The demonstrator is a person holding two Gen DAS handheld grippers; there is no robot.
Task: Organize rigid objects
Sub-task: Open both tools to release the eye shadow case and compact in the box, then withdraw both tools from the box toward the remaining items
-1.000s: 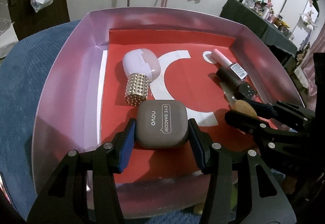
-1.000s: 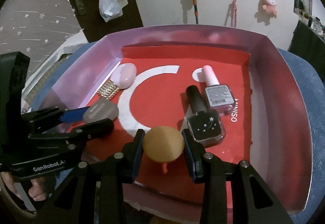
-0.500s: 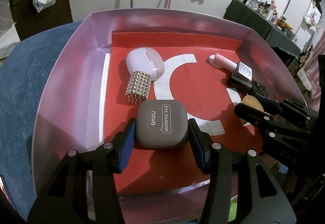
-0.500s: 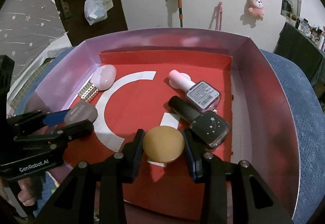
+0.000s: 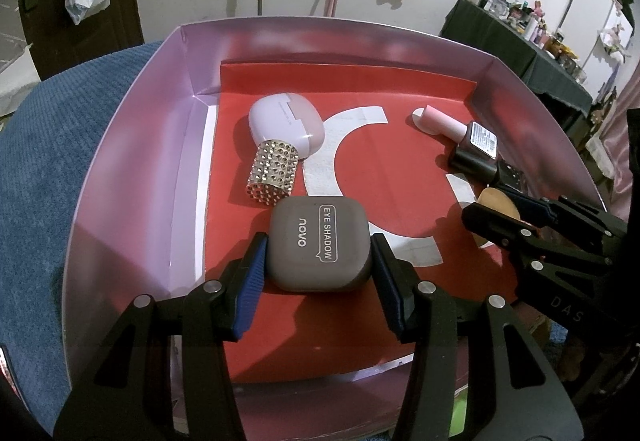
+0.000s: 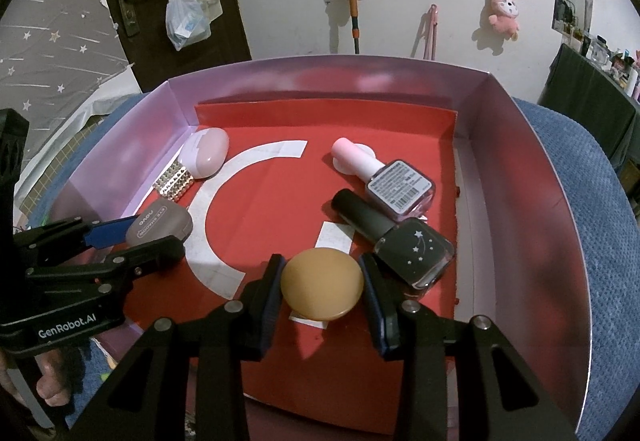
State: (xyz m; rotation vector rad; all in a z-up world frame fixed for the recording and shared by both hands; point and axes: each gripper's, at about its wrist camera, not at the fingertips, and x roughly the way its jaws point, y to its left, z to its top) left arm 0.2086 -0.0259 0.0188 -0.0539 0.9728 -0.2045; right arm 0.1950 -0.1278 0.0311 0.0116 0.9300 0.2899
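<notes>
Gripping the eye shadow case (image 5: pixel 318 245) by its sides, the left tool (image 5: pixel 318 269) holds it low over the near end of the box (image 5: pixel 132 169), probably about to set it down. Right of that case, the right tool (image 6: pixel 322 287) is clamped on a tan round compact (image 6: pixel 322 283), seemingly for the same purpose. Just beyond the case lie a studded cylinder (image 5: pixel 274 173) and a pale pink case (image 5: pixel 286 121); farther right, two nail polish bottles (image 6: pixel 394 217) lie touching. Whether either held item touches the box floor is hard to tell.
</notes>
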